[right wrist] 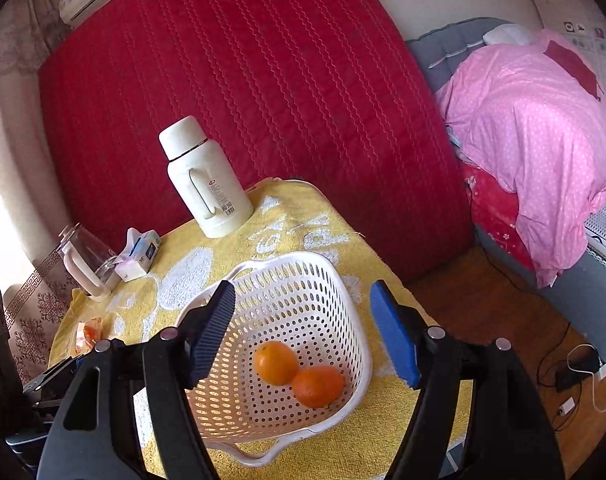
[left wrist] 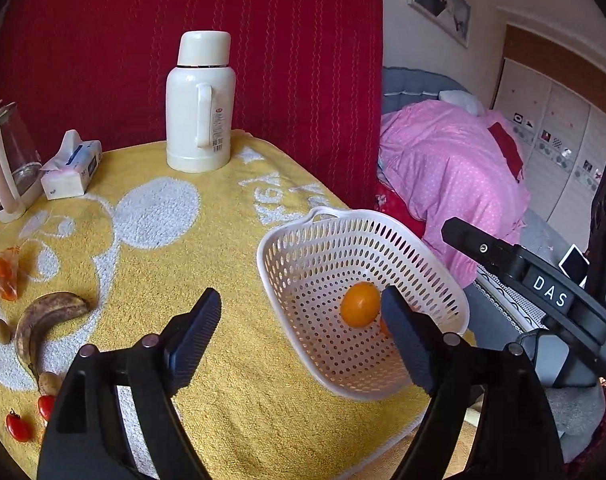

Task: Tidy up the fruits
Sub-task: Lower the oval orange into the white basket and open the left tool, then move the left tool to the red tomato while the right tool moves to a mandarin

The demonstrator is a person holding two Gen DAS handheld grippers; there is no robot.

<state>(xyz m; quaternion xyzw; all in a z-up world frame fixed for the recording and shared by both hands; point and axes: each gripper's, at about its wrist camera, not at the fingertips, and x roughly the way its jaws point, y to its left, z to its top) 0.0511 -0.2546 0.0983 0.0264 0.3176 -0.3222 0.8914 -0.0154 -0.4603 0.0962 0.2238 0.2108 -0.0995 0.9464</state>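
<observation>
Fruit sits in the white perforated plastic basket (right wrist: 343, 280) on the yellow-towelled bench (left wrist: 223, 360) — 2 round oranges (right wrist: 276, 362) touching each other. Left claw (left wrist: 299, 332) gapes wide, holding nothing; right claw (right wrist: 303, 332) hangs open above the basket, empty. Brown-spotted banana (left wrist: 43, 320) lies well apart, near 2 red cherry tomatoes (left wrist: 18, 427).

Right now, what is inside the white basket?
Inside the white basket lie two oranges, touching each other. In the left wrist view the left gripper's finger covers most of the second orange. Nothing else shows through the holes.
</observation>
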